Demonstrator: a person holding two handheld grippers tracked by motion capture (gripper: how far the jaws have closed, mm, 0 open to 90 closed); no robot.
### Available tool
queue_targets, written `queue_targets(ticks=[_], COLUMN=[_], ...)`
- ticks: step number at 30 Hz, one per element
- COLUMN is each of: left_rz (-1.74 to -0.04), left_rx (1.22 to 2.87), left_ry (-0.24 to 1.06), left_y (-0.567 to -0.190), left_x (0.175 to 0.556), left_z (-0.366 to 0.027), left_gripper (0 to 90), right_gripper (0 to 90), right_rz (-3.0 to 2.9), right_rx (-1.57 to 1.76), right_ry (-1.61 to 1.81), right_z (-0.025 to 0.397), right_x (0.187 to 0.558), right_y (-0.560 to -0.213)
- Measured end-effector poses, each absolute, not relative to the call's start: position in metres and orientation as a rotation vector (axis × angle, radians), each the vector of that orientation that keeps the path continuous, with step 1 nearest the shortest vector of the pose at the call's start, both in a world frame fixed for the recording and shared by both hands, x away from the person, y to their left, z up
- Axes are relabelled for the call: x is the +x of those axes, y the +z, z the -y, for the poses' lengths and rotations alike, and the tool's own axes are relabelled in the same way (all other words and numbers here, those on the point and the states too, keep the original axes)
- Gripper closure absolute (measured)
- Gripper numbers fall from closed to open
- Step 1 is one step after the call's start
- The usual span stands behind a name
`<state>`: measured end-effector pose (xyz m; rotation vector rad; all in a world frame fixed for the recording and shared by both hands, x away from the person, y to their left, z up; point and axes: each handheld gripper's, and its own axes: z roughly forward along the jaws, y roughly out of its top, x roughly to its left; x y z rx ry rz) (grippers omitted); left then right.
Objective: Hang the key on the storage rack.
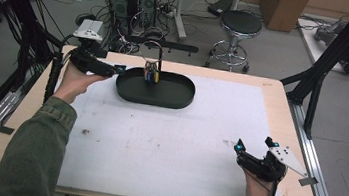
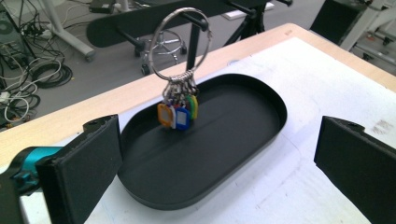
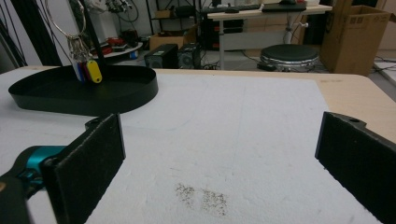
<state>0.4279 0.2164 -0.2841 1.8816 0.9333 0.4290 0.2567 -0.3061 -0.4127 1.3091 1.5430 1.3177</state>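
Note:
A black oval tray [image 1: 172, 100] sits at the far middle of the white mat. Over it a large metal key ring [image 2: 182, 44] hangs from a black hook stand [image 1: 160, 56], carrying several coloured key tags [image 2: 177, 112] just above or on the tray floor; I cannot tell which. My left gripper [image 1: 118, 69] is held at the tray's left end, open, with nothing between the jaws [image 2: 219, 177]. My right gripper [image 1: 255, 144] rests low at the near right of the mat, open and empty [image 3: 219, 163], facing the tray [image 3: 84, 95] and tags [image 3: 88, 70].
The white mat [image 1: 181, 149] covers most of the wooden table [image 1: 283, 96]. Black frame posts stand at the left [image 1: 24, 34] and right [image 1: 324, 71] edges. A stool [image 1: 239, 28], computer towers [image 1: 134, 0] and cables sit on the floor beyond.

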Motion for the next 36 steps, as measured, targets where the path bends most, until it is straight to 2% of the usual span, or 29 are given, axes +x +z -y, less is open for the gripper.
queue_targets(ticks=[23, 36], left_rz=[-0.906, -0.911], left_rx=[1.989, 1.994], left_ry=[0.394, 0.371], left_y=[-0.321, -0.340], left_x=[0.390, 0.369], left_z=[-0.225, -0.233], left_gripper=[1.7, 1.7], right_gripper=[0.4, 0.4], right_rz=[-1.545, -1.551], right_rx=[1.306, 1.303], right_ry=[1.301, 1.295], right_z=[0.305, 0.303], right_x=[0.256, 0.257], right_y=[-0.413, -0.413])
